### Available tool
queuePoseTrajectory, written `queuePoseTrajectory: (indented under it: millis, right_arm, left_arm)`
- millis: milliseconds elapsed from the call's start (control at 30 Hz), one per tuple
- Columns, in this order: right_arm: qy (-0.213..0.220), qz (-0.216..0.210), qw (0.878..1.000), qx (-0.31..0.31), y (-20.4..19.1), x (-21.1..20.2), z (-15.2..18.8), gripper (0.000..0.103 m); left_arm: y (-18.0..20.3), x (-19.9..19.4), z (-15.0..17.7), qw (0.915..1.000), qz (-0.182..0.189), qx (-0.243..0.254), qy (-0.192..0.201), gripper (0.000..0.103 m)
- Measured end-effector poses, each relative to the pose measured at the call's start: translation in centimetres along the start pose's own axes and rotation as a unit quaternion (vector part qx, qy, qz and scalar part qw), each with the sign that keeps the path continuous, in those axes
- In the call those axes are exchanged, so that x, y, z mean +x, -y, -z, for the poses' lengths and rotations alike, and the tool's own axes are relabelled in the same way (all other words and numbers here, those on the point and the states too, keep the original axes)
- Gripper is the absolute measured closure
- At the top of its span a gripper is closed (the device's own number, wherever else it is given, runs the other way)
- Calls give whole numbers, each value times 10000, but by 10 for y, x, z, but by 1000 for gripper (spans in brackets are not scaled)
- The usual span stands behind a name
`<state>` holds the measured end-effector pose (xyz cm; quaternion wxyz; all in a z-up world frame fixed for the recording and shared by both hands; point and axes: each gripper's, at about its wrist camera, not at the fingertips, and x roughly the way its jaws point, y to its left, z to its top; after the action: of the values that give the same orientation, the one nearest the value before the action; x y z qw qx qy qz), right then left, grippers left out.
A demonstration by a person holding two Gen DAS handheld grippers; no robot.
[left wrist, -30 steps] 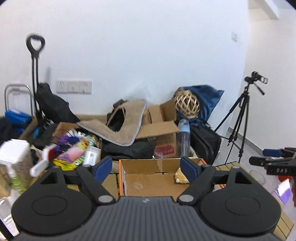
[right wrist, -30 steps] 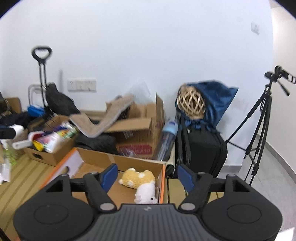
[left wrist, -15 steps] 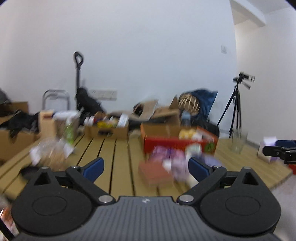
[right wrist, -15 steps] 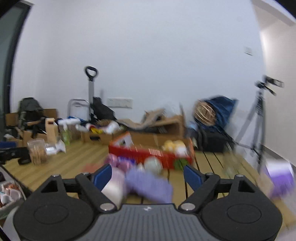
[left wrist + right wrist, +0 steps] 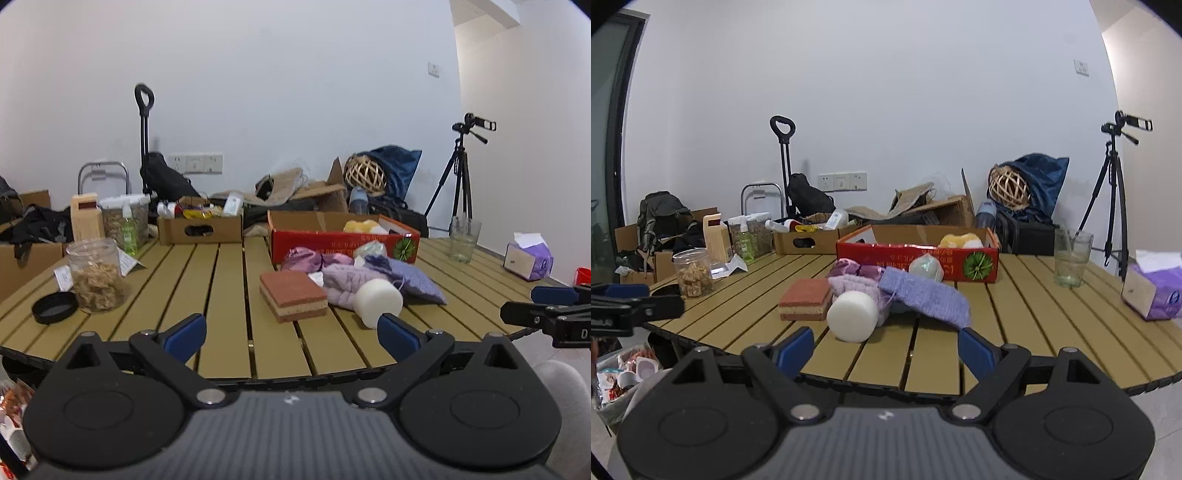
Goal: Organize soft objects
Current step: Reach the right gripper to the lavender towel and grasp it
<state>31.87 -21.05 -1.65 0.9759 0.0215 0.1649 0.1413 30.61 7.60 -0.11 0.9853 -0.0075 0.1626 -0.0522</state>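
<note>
A pile of soft things lies mid-table: a red-brown sponge block [image 5: 293,295] [image 5: 807,299], a white foam cylinder [image 5: 378,302] [image 5: 853,315], a lavender knitted pouch [image 5: 413,280] [image 5: 923,295], a purple satin pouch [image 5: 306,254] and a pale green ball [image 5: 926,267]. Behind them stands a red cardboard box [image 5: 332,243] [image 5: 916,253] with a yellow plush toy [image 5: 362,226] [image 5: 960,240] inside. My left gripper [image 5: 291,332] hovers open at the near table edge, short of the sponge. My right gripper [image 5: 886,349] is open too, just short of the foam cylinder, with nothing between its fingers.
On the slatted wooden table [image 5: 221,288] stand a jar of brown chunks [image 5: 96,280] with its black lid [image 5: 54,312] at the left, a drinking glass [image 5: 1071,258] and a tissue pack [image 5: 1152,291] at the right. A carton of bottles [image 5: 199,225] and a tripod [image 5: 461,173] stand behind.
Both grippers have pulled back from over the box to the near table edge and sunk lower. Their jaws stand wider than before. The pile of soft things has come into view.
</note>
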Motion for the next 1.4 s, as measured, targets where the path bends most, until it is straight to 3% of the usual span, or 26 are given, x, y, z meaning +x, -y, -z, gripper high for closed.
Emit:
queuePoseTrajectory:
  millis: [33,167,200,333,433,533,667,800,900,1067,1200,1333,1400]
  right_arm:
    - [-9,-79,10000,38,-1,7,1,21]
    - [-386,-675,9970,50,-8,45,-1,51]
    - [-454,-806,9957,45,-12,54,-2,59]
    - [-681,-1430,9874,-12,-33,109,-5,62]
    - [-784,-1564,9846,-41,-43,154,-8,63]
    - [-1131,-1191,9864,-13,-41,187,-9,70]
    - [-1236,-725,9893,273,-8,187,-12,75]
    - [-1179,-416,9903,609,36,192,-21,71]
    - [-1147,-247,9895,844,62,206,-28,70]
    - [-966,-70,9888,1135,91,224,-39,70]
    - [-688,-292,9906,1146,85,202,-37,66]
    - [-651,-654,9891,1151,71,175,-30,58]
    - [-736,-777,9881,1102,63,170,-27,58]
  left_arm:
    - [-1,8,1,10000,-9,-35,-48,2]
    - [-8,40,-5,9998,-116,-57,-126,4]
    - [-10,49,-7,9998,-114,-58,-125,8]
    - [-14,94,-25,9997,79,-69,-203,28]
    - [-7,129,-42,9994,309,28,-153,30]
    - [3,176,-55,9979,492,137,-401,34]
    - [20,221,-61,9938,824,261,-702,42]
    - [31,244,-54,9877,1143,206,-1046,80]
    - [35,236,-46,9875,1211,73,-1010,87]
    - [49,202,-24,9874,1254,392,-880,88]
    - [46,182,-3,9842,1289,233,-1193,86]
    - [34,162,3,9822,1397,-109,-1255,63]
    - [26,159,-4,9828,1436,-378,-1100,60]
